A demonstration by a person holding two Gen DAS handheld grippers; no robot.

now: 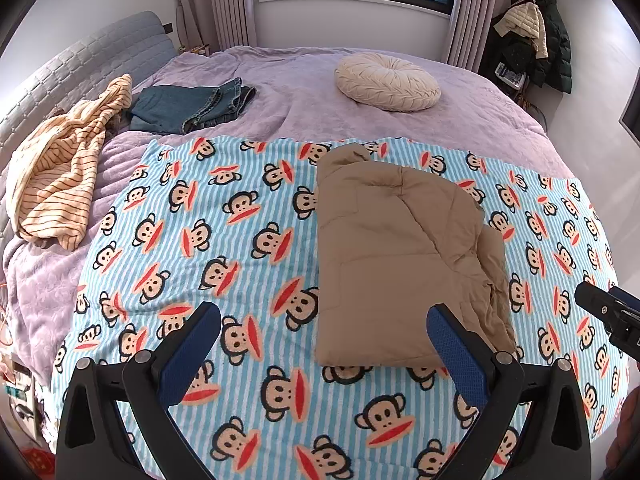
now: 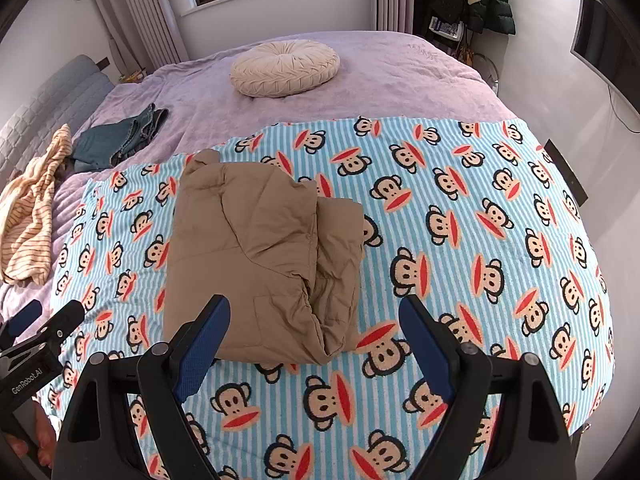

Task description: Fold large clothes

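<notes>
A tan padded jacket lies folded into a compact bundle on the blue striped monkey-print blanket. My left gripper hovers open above the blanket at the bundle's near left corner, nothing between its blue pads. My right gripper also stands open, just above the bundle's near right corner, with nothing held. Each gripper's black tip shows at the edge of the other's view: the right gripper and the left gripper.
The blanket covers the near half of a bed with a lilac cover. A round cream cushion lies at the back, folded jeans and a crumpled striped garment at the left. Coats hang in the far right corner.
</notes>
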